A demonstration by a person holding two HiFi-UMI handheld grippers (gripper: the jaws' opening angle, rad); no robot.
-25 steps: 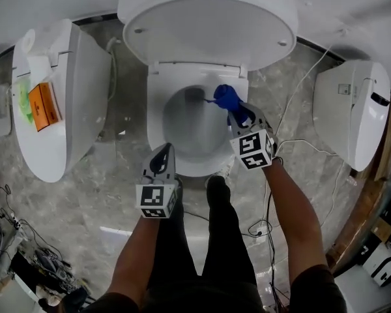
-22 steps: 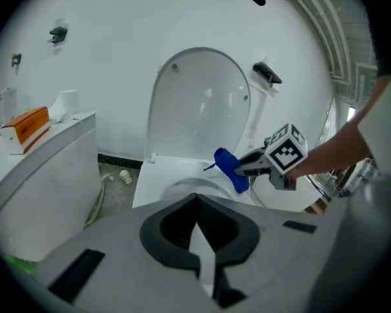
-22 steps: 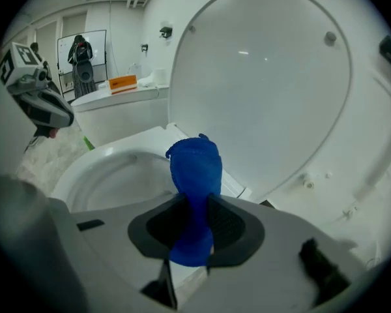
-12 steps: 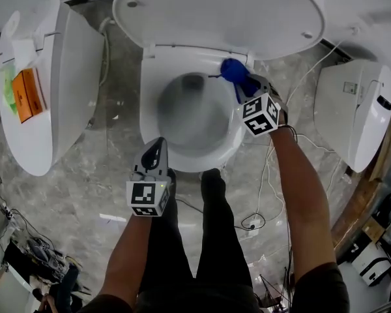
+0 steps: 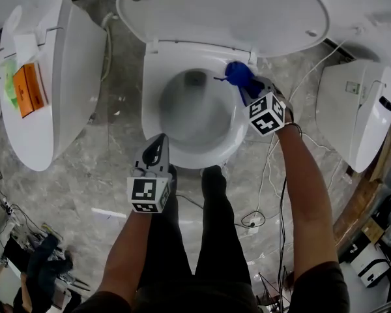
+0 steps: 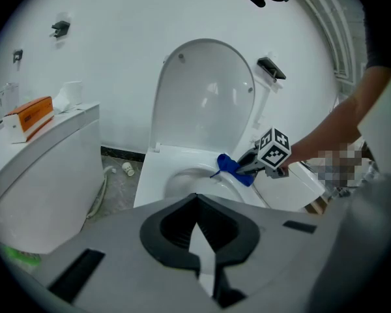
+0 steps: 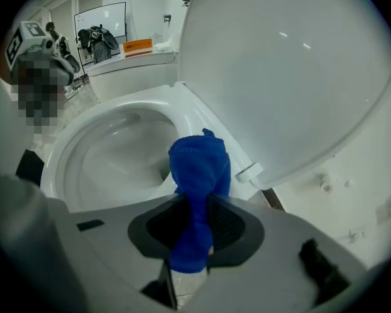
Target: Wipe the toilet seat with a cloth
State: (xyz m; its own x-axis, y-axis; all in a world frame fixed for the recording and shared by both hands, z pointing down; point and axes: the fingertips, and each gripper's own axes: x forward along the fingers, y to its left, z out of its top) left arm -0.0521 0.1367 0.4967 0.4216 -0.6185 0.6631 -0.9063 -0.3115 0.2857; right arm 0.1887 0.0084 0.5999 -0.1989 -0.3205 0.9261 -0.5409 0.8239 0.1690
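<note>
A white toilet stands open, its lid (image 5: 221, 8) raised and its rim (image 5: 154, 87) bare. At the rim's back right, near the hinge, my right gripper (image 5: 247, 87) is shut on a blue cloth (image 5: 239, 74). In the right gripper view the cloth (image 7: 199, 168) bulges out past the jaws and rests on the rim (image 7: 137, 100) below the lid (image 7: 280, 64). My left gripper (image 5: 159, 145) hovers off the bowl's front left, shut and holding nothing. The left gripper view looks across the bowl to the cloth (image 6: 231, 168) and right gripper (image 6: 249, 167).
Two more white toilets flank this one, at the left (image 5: 58, 77) with an orange box (image 5: 27, 90) on top and at the right (image 5: 355, 109). Cables (image 5: 267, 194) trail over the marble floor. The person's legs (image 5: 208, 227) stand at the bowl's front.
The right gripper has carried the blue cloth from over the bowl to the rim's back right corner. The left gripper has stayed near the front left.
</note>
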